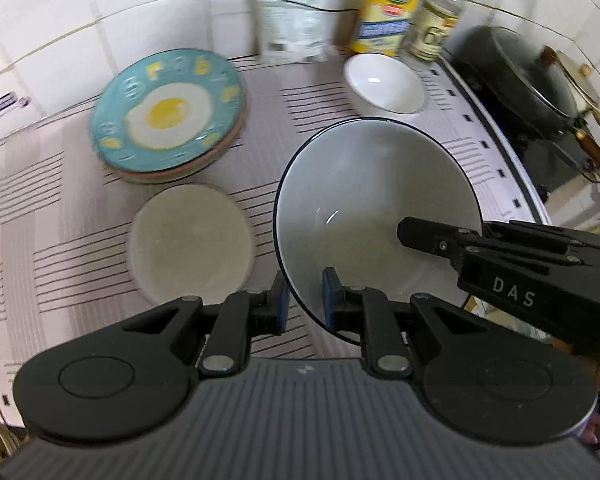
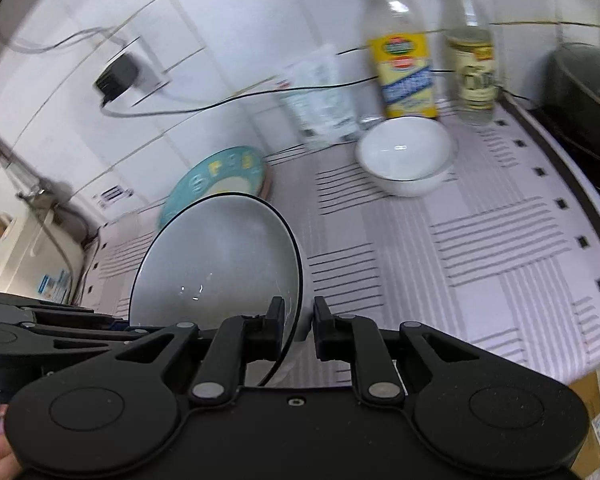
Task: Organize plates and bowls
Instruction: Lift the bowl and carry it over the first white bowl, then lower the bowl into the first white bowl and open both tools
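Note:
A big grey bowl with a dark rim hangs tilted above the striped counter mat. My left gripper is shut on its near rim. My right gripper comes in from the right and is shut on the opposite rim; its own view shows the rim pinched between its pads, with the grey bowl on the left. A teal plate with a fried-egg picture tops a stack at the back left. A cream dish lies in front of it. A small white bowl stands at the back.
Two bottles and a white bag line the tiled wall. A dark lidded pan sits on the stove to the right. A charger and cables hang on the wall. A cardboard box stands past the counter's edge.

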`<action>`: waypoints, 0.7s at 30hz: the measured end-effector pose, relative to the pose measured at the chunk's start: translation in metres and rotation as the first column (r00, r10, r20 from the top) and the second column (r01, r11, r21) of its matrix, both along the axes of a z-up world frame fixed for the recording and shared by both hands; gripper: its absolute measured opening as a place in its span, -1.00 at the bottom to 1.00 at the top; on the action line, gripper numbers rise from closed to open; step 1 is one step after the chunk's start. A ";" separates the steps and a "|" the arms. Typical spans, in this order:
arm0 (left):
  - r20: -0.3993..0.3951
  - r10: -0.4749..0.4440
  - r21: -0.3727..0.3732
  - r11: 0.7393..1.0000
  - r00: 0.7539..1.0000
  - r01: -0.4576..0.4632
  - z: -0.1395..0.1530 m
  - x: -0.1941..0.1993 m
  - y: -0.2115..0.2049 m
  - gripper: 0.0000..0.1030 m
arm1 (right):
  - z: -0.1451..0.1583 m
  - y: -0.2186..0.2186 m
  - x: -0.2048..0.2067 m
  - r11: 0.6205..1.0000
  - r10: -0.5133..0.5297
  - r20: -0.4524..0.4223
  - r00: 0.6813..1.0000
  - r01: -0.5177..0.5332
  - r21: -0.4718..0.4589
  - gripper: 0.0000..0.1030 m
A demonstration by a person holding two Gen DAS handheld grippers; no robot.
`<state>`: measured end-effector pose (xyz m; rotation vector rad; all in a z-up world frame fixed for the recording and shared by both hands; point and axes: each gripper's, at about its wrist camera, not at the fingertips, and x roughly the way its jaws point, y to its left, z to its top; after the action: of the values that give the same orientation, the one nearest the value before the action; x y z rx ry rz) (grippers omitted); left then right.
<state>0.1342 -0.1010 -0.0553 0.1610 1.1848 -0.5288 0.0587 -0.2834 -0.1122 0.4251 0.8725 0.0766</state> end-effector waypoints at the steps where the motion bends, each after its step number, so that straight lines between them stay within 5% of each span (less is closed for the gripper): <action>1: -0.001 0.013 0.003 1.000 1.000 -0.013 -0.001 0.002 0.006 -0.71 | 0.000 0.005 0.003 1.000 0.013 0.000 1.000 -0.013 -0.001 -0.65; 14: -0.023 0.186 0.045 0.982 0.982 -0.185 -0.031 0.032 0.064 -0.69 | -0.023 0.065 0.051 0.981 0.193 0.027 0.981 -0.192 -0.036 -0.62; 21: -0.060 0.238 0.040 0.971 0.969 -0.236 -0.053 0.046 0.082 -0.69 | -0.037 0.098 0.060 0.944 0.286 0.076 0.955 -0.268 -0.190 -0.62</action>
<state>0.1804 -0.0191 -0.1084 0.0290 1.2560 -0.3058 0.1190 -0.1855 -0.1489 0.1266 0.8251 0.2763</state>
